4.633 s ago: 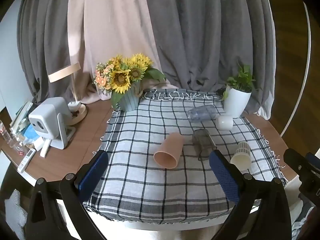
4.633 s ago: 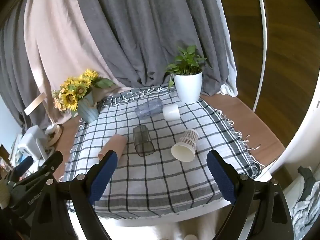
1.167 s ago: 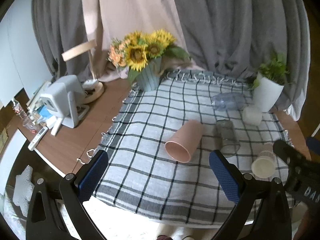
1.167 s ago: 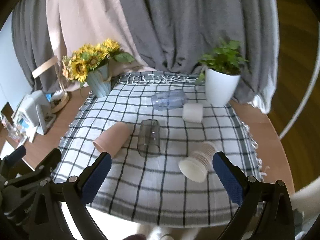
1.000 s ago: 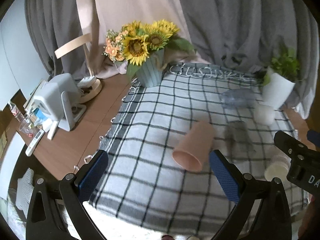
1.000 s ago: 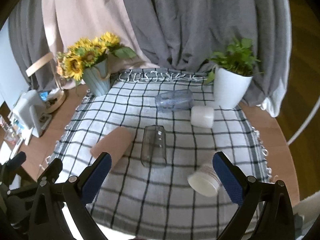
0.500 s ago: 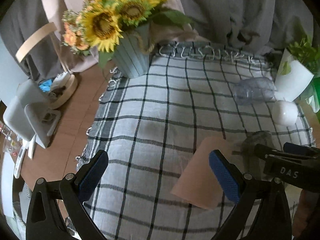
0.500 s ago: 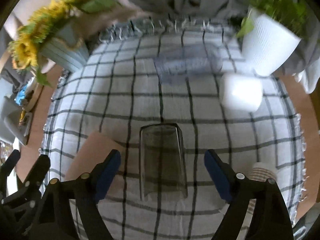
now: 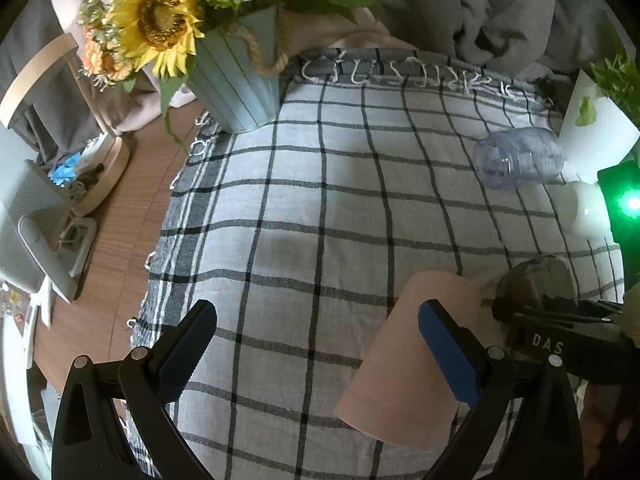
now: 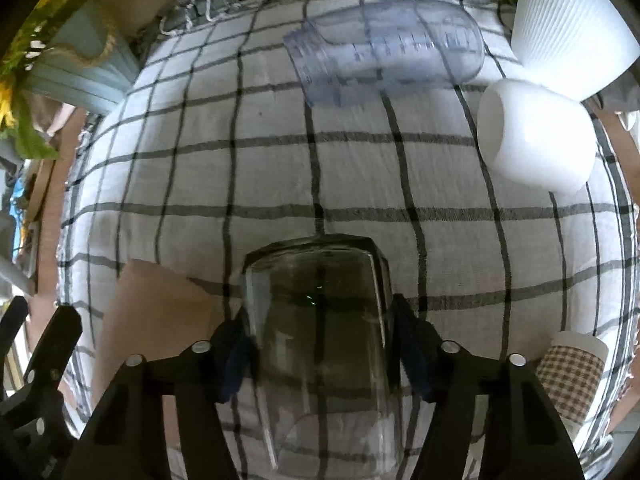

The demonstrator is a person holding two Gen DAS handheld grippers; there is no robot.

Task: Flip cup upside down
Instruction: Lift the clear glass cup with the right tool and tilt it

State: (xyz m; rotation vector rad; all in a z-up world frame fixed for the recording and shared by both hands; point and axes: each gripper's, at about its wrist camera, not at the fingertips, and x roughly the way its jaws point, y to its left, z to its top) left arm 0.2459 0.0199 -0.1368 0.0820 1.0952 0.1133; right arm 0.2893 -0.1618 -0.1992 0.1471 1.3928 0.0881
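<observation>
Right gripper (image 10: 320, 344) closed in around the smoky glass cup (image 10: 320, 320), 1 blue pad on each flank, both pads touching or nearly touching the glass; firm pinch or light contact, cannot tell. Cup lying on its side on the checked cloth (image 10: 280, 168), base pointing away, mouth toward the camera. Same cup seen from the left wrist as a dark shape (image 9: 536, 280) behind the right gripper's black body (image 9: 560, 340).

Left gripper (image 9: 316, 352) spread wide, nothing between its fingers, hovering over the near left part of the cloth (image 9: 320, 208). Right-hand blue pad (image 9: 448, 356) overlapping the pink cup (image 9: 400, 368) in view; contact or not, cannot tell. Pink cup on its side just left of the glass cup, mouth toward the camera, also visible at the lower left of the right wrist view (image 10: 160, 312).

Further back: clear plastic measuring cup (image 10: 384, 56) on its side, white cup (image 10: 536, 140) on its side just right of it, white ribbed planter (image 10: 572, 28) behind. Paper cup with a brown check pattern (image 10: 572, 376) at the near right edge. Pale blue vase of sunflowers (image 9: 236, 80) at the far left corner of the cloth. Wooden tabletop (image 9: 112, 248) to the left, with a white device (image 9: 28, 228) standing on it.
</observation>
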